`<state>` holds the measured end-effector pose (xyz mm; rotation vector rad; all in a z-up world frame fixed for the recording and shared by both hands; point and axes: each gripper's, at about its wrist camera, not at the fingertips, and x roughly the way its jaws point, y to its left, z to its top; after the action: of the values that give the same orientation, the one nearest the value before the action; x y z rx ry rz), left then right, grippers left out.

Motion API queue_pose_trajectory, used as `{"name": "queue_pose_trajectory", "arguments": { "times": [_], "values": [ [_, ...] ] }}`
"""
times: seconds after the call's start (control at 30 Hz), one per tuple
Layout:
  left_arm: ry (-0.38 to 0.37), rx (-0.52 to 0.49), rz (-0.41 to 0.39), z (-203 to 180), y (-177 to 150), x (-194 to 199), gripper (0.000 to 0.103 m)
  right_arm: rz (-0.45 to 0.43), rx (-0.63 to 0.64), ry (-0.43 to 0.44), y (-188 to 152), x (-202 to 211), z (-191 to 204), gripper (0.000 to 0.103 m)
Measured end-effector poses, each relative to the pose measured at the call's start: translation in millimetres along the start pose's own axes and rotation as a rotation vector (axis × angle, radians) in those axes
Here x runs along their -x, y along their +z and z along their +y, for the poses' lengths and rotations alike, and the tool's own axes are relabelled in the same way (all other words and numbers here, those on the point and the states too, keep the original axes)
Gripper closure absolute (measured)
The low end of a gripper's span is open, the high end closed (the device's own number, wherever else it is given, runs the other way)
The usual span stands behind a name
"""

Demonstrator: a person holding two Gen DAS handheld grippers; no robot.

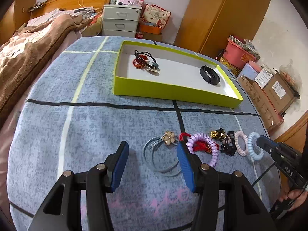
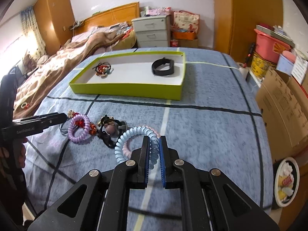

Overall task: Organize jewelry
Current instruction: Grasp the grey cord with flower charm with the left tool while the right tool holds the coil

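A lime-green tray (image 1: 169,93) (image 2: 125,90) lies on the blue-grey bed cover. It holds a tangle of red and black hair ties (image 1: 143,61) (image 2: 103,69) and a black band (image 1: 209,75) (image 2: 162,67). Nearer lies a row of jewelry: a flower hair tie (image 1: 169,137), a purple coil (image 1: 204,146) (image 2: 79,129), black pieces (image 1: 229,143) (image 2: 106,134), a pink coil (image 1: 241,143). My right gripper (image 2: 154,146) (image 1: 259,143) is shut on the light blue coil (image 2: 132,142) (image 1: 254,146). My left gripper (image 1: 152,150) is open and empty over the flower hair tie.
A bed with a brown blanket (image 1: 28,46) runs along the left. White drawers (image 1: 120,19) and a wooden wardrobe (image 1: 221,13) stand behind. Cardboard boxes (image 2: 281,113) and a pink bin (image 2: 269,46) crowd the right side. A bowl (image 2: 286,181) sits low at right.
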<state>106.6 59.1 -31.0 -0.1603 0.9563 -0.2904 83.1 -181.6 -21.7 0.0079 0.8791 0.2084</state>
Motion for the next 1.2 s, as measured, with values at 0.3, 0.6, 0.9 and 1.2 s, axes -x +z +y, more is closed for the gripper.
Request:
{"name": "queue_pose_trajectory", "arguments": {
  "times": [0.3, 0.6, 0.9, 1.2],
  "values": [
    [0.047, -0.085, 0.017, -9, 5, -10, 0.049, 0.067, 0.052, -0.049, 7, -22, 2, 0.077],
    [0.102, -0.249, 0.04, -27, 7, -21, 0.044, 0.112, 0.093, -0.056, 7, -34, 4, 0.065],
    [0.105, -0.283, 0.028, -32, 11, -26, 0.044, 0.094, 0.088, -0.056, 8, -35, 5, 0.066],
    [0.107, -0.282, 0.018, -33, 17, -28, 0.081, 0.077, 0.093, -0.044, 10, -38, 9, 0.083]
  ]
}}
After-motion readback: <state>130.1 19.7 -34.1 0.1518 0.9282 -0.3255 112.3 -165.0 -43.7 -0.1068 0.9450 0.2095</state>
